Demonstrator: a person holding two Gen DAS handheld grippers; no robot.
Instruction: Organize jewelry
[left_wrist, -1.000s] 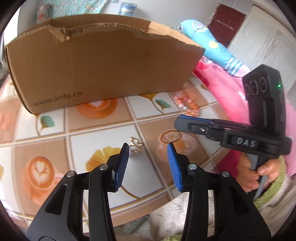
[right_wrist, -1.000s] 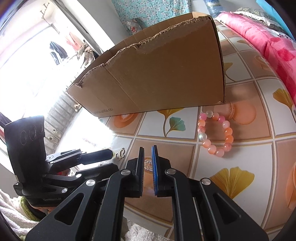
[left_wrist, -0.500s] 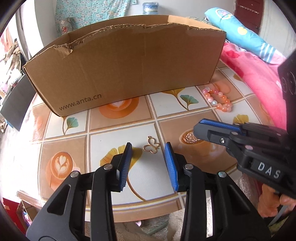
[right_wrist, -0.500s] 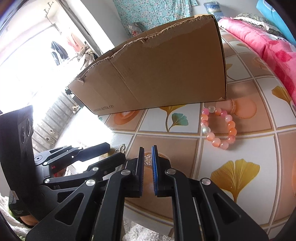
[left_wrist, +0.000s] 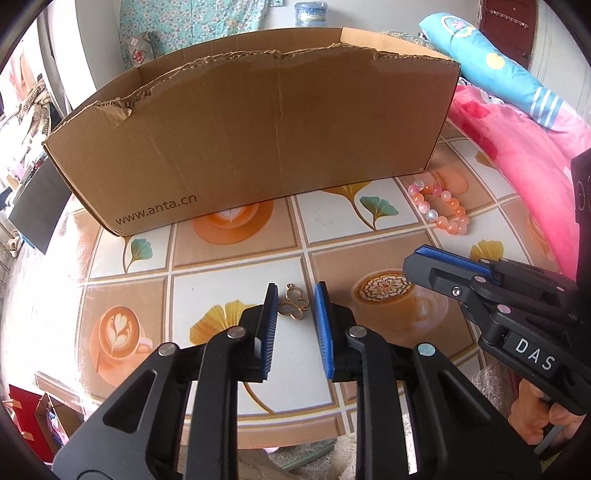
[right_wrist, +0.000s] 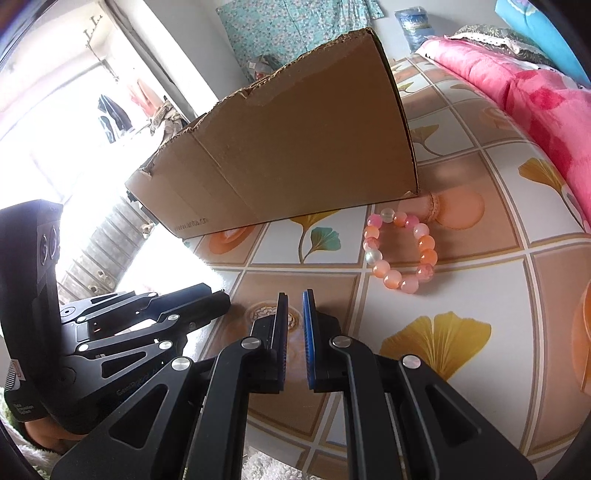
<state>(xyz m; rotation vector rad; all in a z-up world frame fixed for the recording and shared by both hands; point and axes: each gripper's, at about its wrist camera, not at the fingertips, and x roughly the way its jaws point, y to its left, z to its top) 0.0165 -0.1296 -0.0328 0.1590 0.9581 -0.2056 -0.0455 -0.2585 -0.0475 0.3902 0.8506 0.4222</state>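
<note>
Two pads flank butterfly pendant (left_wrist: 293, 306) | left gripper (left_wrist: 295, 291) closing, untouched | right gripper (right_wrist: 294, 299) shut, empty

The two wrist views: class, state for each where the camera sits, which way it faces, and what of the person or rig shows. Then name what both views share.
Left wrist: on the left gripper, looking down at the tiled-pattern table; closing jaws flank the gold butterfly pendant; right gripper and a hand show.
Right wrist: on the shut right gripper, facing the pink bead bracelet; left gripper shows.
Shared: brown cardboard box, bracelet, table.
</note>
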